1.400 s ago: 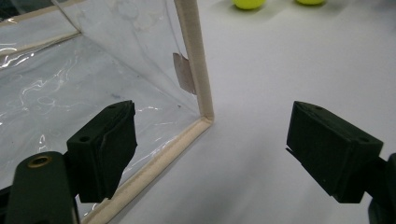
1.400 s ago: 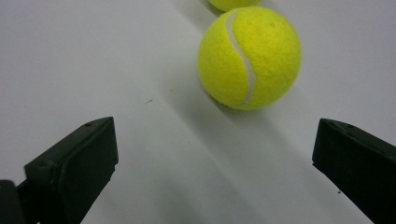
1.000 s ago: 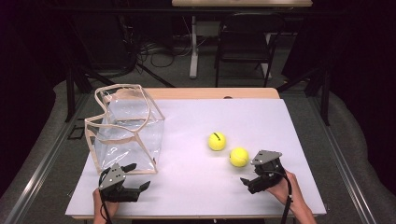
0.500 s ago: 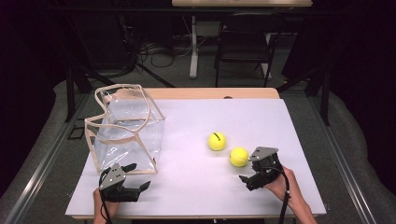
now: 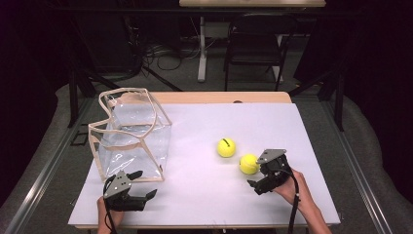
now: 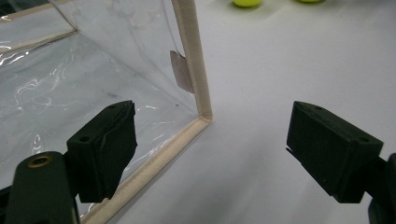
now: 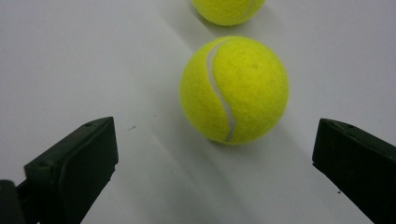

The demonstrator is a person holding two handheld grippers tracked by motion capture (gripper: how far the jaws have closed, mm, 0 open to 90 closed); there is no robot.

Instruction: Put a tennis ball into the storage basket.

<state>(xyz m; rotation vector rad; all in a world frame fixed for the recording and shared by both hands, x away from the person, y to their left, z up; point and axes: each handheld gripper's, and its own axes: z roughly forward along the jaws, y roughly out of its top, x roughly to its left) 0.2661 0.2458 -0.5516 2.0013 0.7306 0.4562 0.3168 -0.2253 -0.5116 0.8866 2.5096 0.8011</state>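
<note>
Your right gripper (image 5: 257,181) has its jaws spread wide, nothing held. Near tennis ball (image 7: 234,89) sits on the white worktop (image 5: 204,195) dead ahead, centred between the jaws but just beyond their tips, so push straight forward. Second tennis ball (image 5: 226,147) lies just past it, apart; don't knock it. Left gripper (image 5: 141,187) is also open and empty, parked at the clear bag (image 5: 131,139) corner, well away.

2nd tennis ball (image 7: 228,10) cut off by top edge, right gripper view.
</note>
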